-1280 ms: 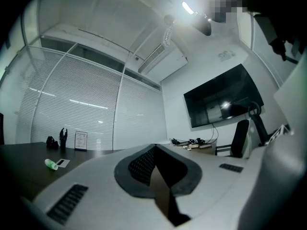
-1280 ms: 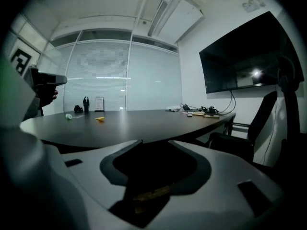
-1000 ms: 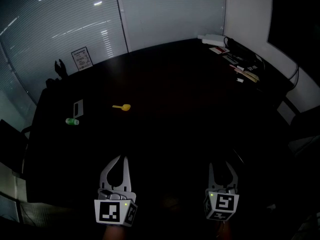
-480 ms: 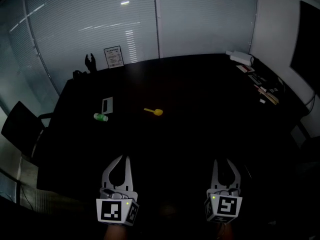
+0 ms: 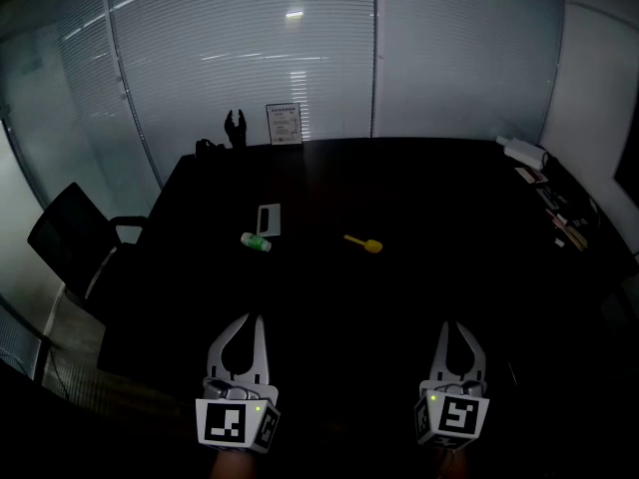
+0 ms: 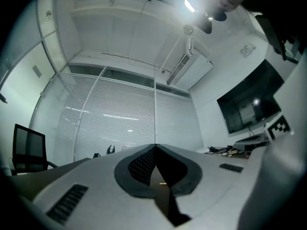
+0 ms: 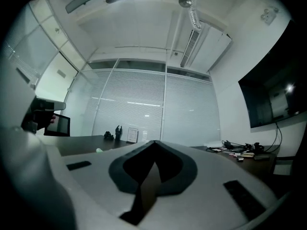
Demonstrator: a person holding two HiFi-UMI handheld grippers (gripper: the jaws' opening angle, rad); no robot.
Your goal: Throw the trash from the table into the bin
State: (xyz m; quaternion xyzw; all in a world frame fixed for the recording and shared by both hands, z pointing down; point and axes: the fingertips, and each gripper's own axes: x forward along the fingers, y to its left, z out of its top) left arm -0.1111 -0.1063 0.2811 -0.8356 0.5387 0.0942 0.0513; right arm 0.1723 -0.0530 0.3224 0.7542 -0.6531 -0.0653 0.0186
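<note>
Holding the left gripper (image 5: 240, 319) and the right gripper (image 5: 459, 327) low over the near edge of the dark table (image 5: 429, 198), well apart from each other, both pointing across it towards the blind-covered glass wall (image 5: 300, 58). Keeping the left jaws shut tip to tip, with nothing but the table's dark top showing through the gap behind the tips. Having just closed the right jaws, tips now met, nothing between them. Looking ahead to the trash lying mid-table, well beyond both tools: a small green bottle-like piece (image 5: 256, 241) on its side, just beside a flat grey card (image 5: 269, 218), and a yellow spoon-shaped piece (image 5: 365, 243) apart to the right of them. Noting at the far edge a framed notice (image 5: 284, 124) next to a small dark figure (image 5: 235, 128), papers and clutter (image 5: 559, 213) along the right edge, and a black chair (image 5: 75, 242) at the left side.
</note>
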